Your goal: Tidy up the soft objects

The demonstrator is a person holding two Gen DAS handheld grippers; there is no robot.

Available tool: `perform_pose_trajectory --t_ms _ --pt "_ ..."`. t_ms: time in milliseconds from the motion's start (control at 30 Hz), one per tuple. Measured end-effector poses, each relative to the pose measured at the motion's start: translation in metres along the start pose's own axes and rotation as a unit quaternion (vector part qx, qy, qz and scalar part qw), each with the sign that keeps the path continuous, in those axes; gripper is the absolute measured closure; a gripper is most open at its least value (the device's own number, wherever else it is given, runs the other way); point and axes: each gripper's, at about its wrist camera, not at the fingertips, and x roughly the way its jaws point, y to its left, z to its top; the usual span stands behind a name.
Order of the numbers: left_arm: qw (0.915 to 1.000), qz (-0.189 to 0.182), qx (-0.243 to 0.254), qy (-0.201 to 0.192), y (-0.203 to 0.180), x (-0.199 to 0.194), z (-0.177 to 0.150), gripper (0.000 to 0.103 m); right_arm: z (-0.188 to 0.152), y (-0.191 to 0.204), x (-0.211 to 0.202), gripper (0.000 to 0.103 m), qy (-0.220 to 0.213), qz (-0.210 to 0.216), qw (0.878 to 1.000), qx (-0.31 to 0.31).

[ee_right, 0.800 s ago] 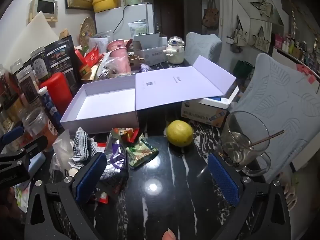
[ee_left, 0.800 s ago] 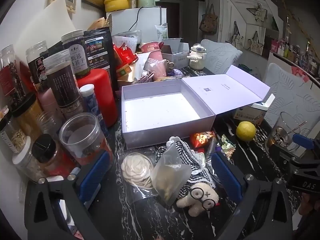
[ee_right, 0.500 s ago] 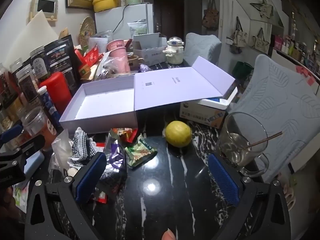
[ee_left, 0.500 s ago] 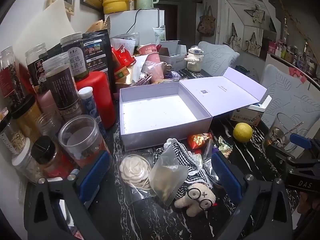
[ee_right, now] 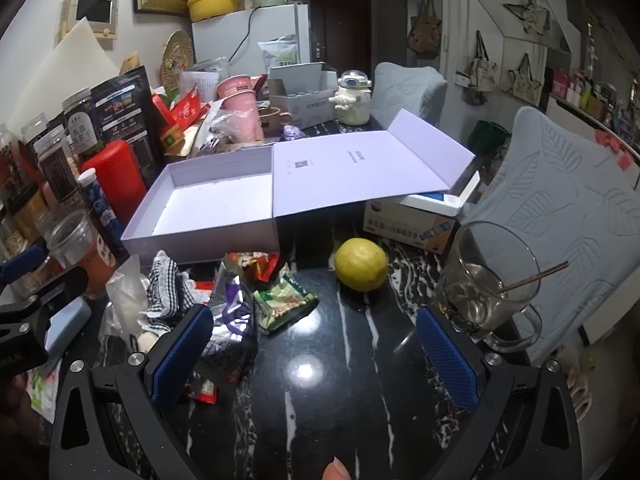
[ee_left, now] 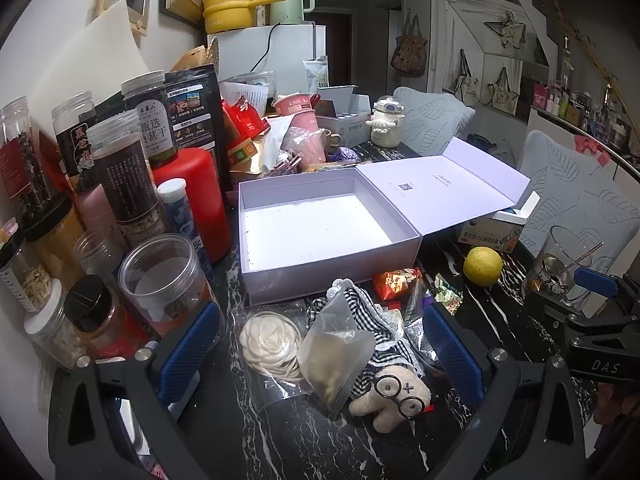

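An open lilac box (ee_left: 320,236) with its lid folded right stands on the black marble table; it also shows in the right wrist view (ee_right: 208,208). In front of it lie a small plush toy with glasses (ee_left: 394,396), a black-and-white checked cloth (ee_left: 360,308), a cream rose-shaped soft piece in plastic (ee_left: 270,344) and a frosted pouch (ee_left: 336,352). My left gripper (ee_left: 320,344) is open, hovering over this pile. My right gripper (ee_right: 316,352) is open and empty over bare table, with the checked cloth (ee_right: 164,288) to its left.
Jars and a red canister (ee_left: 192,196) crowd the left. Snack packets (ee_right: 284,300), a lemon (ee_right: 360,264) and a glass mug with a spoon (ee_right: 484,292) stand near the right gripper. A cardboard carton (ee_right: 408,224) sits under the lid.
The left gripper has drawn back slightly and risen, so the plush pile sits a little higher in view. The right gripper has barely moved. Nothing was grasped.
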Motion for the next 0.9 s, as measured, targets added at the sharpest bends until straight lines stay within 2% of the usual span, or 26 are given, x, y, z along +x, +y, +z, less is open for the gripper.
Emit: perform_pose_trajectory --t_ms 900 --pt "0.9999 -0.007 -0.008 0.008 -0.0009 -0.0011 -0.0089 0.0 -0.0043 0.0009 -0.002 0.0 0.001 -0.007 1.0 -0.002"
